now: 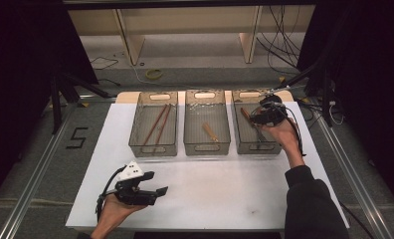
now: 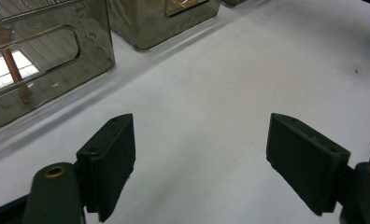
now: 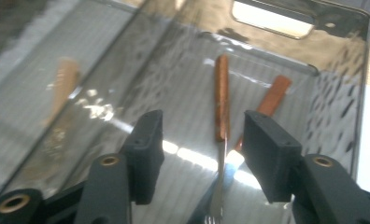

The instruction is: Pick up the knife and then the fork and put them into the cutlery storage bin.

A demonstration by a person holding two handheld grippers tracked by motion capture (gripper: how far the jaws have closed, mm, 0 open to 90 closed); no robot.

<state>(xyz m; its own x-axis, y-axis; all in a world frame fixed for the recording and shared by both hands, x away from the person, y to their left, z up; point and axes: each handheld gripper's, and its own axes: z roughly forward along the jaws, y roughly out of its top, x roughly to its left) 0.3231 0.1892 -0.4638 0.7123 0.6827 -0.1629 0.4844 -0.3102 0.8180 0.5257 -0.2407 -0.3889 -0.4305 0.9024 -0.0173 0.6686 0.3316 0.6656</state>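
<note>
Now my right tongs [image 3: 199, 158] hang over the right-hand clear smoked-plastic bin [image 1: 241, 144], their jaws apart with nothing pinched; a wooden-handled metal fork [image 3: 221, 102] lies on the bin floor between and below them, beside a second brown wooden-handled utensil [image 3: 273, 99]. My left tongs [image 2: 199, 163] rest low over the white tabletop [image 2: 230, 93], jaws wide apart on nothing, well apart from the bins.

Dim room; glare on clear bins [image 3: 286, 60]; soft blur
</note>
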